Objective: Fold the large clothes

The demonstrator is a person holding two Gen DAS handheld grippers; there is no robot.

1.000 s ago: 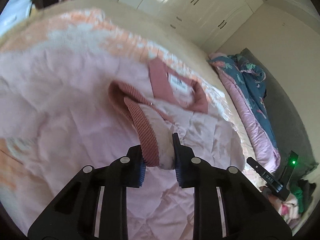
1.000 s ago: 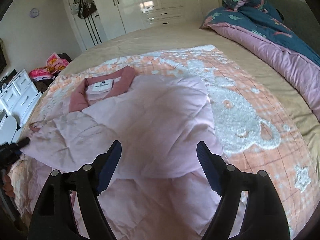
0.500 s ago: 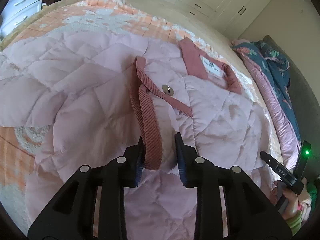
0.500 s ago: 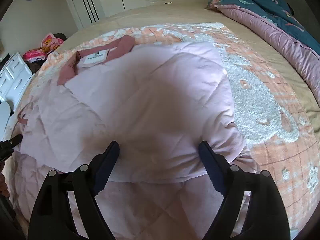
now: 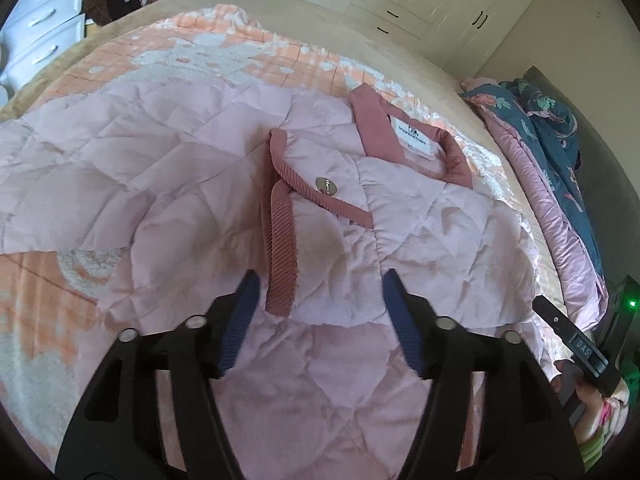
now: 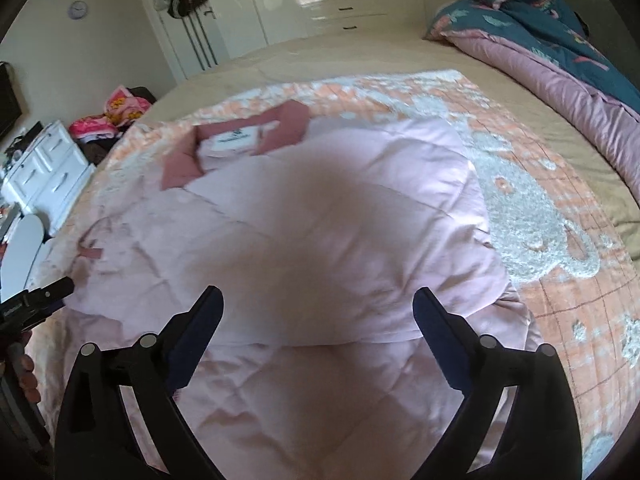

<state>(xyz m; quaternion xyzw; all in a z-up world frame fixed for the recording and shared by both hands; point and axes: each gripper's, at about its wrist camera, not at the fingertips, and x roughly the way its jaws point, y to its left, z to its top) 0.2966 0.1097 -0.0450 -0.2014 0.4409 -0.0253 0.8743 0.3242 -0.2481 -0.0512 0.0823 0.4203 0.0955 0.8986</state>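
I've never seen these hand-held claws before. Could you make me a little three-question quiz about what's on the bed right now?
1. True or false: the left claw is clamped on the ribbed dusty-pink cuff of the pale pink quilted jacket.
2. What lies under the jacket? A) bare wooden floor B) an orange-and-white fluffy checked blanket C) a glass table
3. Fill in: the white label sits inside the jacket's dusty-pink ____.

Key
1. False. Its jaws are opening and the cuff lies loose between them.
2. B
3. collar
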